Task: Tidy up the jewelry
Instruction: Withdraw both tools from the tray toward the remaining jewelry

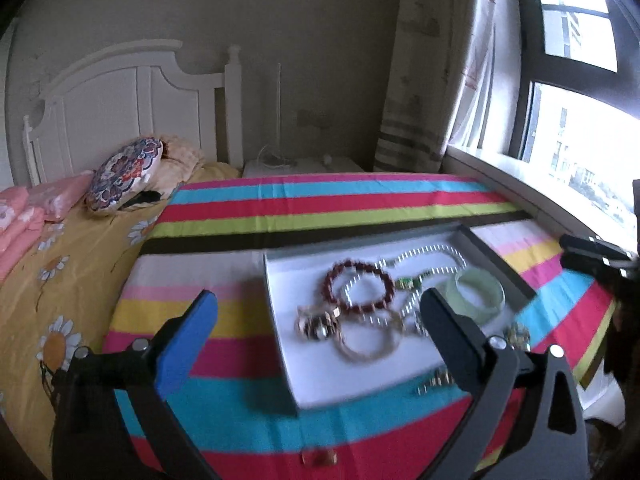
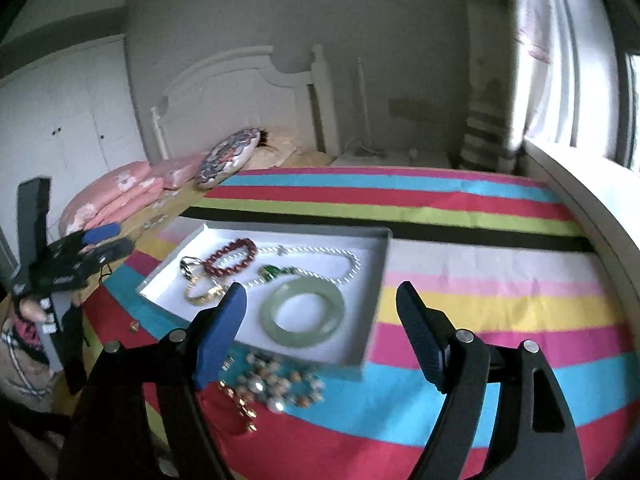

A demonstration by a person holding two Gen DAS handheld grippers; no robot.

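1. A shallow white tray is lying on the striped cloth and is already holding most of the jewelry: a pale green bangle is sitting in its near right part, a dark red bead bracelet towards the far left, a silver chain with a green pendant running behind the bangle, and a gold bangle with a tangle of rings at the left.
2. Outside the tray, just beside its near edge, a cluster of mixed pale and tan beads is lying on the cloth, with a short row of small gold pieces next to it; one tiny gold item is sitting apart near the tray's left corner.
3. The right gripper is hovering over the tray's near edge, jaws spread and grasping nothing; the green bangle is showing between its fingers but below them, untouched.
4. The left gripper is also standing released and empty, hanging above the tray, with the red bracelet and gold bangle visible below its spread fingers.
5. Judging by this, both tools are between picks, and the sorting looks mostly done, with the loose pieces on the cloth remaining.
6. The next move probably calls for lowering the right gripper onto the bead cluster, pinching a strand rather than single beads, since they look apt to slip or trail.
7. Beyond the cloth, a bed with a patterned cushion is lying to the left, and a window to the right.
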